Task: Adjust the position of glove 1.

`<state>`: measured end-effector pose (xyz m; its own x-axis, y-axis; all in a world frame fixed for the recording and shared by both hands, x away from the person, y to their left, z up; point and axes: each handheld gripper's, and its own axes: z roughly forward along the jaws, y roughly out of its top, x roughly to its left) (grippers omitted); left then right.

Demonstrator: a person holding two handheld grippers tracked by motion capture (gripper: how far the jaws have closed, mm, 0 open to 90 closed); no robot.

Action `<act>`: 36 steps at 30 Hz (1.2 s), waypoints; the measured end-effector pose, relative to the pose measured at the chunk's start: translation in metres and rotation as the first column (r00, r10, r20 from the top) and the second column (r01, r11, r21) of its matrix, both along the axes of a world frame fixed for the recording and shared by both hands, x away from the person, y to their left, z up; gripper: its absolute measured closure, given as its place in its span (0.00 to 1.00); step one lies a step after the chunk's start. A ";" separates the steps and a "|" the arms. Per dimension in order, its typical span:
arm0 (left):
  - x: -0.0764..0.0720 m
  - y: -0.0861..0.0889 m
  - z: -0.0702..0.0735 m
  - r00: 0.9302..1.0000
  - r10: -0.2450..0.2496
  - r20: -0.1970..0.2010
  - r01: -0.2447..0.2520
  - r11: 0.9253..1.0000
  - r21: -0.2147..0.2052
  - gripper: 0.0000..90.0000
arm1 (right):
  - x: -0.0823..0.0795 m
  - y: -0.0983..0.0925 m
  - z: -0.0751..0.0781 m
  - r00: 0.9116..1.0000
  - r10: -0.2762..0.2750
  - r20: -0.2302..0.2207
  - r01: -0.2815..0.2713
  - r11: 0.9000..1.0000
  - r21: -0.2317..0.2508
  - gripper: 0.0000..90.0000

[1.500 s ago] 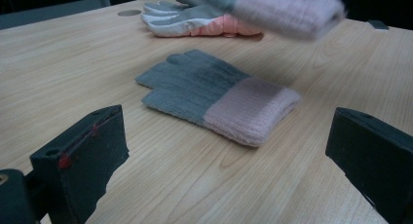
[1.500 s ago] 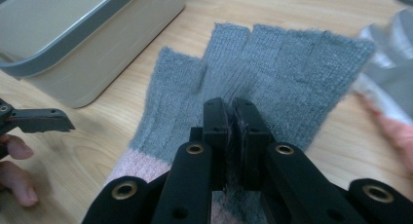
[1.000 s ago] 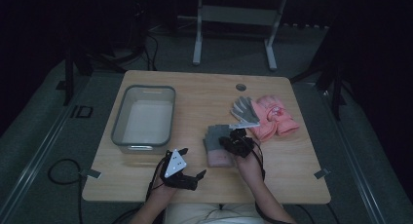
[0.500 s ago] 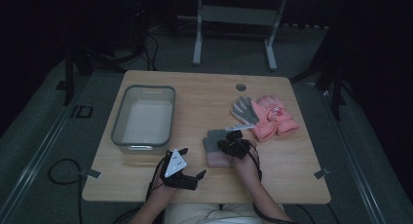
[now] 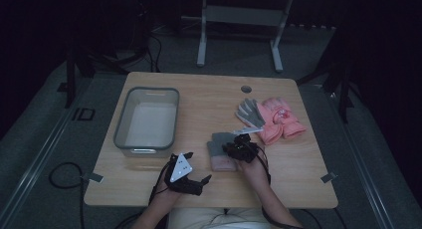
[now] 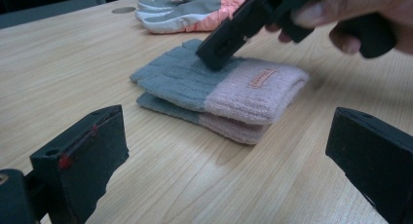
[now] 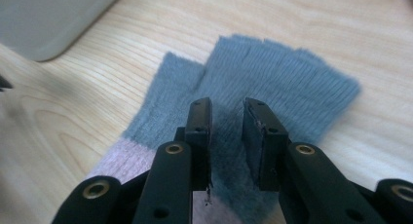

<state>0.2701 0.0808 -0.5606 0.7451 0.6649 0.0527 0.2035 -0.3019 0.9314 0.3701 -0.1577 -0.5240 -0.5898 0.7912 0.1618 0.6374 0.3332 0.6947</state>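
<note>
A stacked pair of knitted fingerless gloves, grey at the finger end and pale pink at the cuff (image 6: 221, 95), lies flat on the light wooden table (image 5: 209, 97), near its front edge and a little to the right of centre. The right gripper (image 7: 227, 131) points down at the grey part; its jaws have just been opening and now stand a narrow gap apart, with the knit showing between them and no fold pinched. In the left gripper view its tip sits on or just above the top glove; which one is hard to tell. In the high view the gripper and the hand behind it (image 5: 254, 167) cover the right side of the pair.

The left gripper (image 5: 191, 181) rests at about 8 o'clock from the gloves, jaws wide and with nothing between them. Its own view crops both jaws at the frame edges.

At 10 o'clock from the gloves stands a grey rectangular plastic bin (image 5: 146, 123). At 1 o'clock lies a pink padded glove pair (image 5: 281, 120), partly under a grey-and-white glove (image 5: 250, 113); their detail is lost in the dim light.
</note>
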 end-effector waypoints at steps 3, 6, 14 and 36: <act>-0.003 -0.004 0.000 0.999 -0.032 -0.006 0.032 0.999 -0.022 0.01 | -0.001 -0.009 0.008 0.998 0.039 0.047 -0.040 0.999 0.015 0.75; -0.005 -0.011 0.001 0.998 -0.060 -0.003 0.060 0.998 0.016 0.01 | 0.001 -0.019 0.014 0.993 0.071 0.098 -0.072 0.997 -0.001 0.72; 0.003 -0.028 0.015 0.998 -0.062 -0.027 0.065 0.993 0.103 0.02 | 0.018 -0.041 0.031 0.990 0.025 0.137 -0.023 1.000 -0.014 0.73; 0.043 -0.068 0.021 0.971 -0.235 -0.034 0.233 0.915 0.330 0.41 | 0.070 -0.008 -0.012 0.993 0.110 -0.043 -0.114 0.986 -0.119 0.48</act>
<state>0.3127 0.0123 -0.5395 0.8761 0.4157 0.2440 0.0841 -0.6302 0.7718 0.4403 -0.1658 -0.5356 -0.6714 0.7354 0.0920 0.6153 0.4839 0.6223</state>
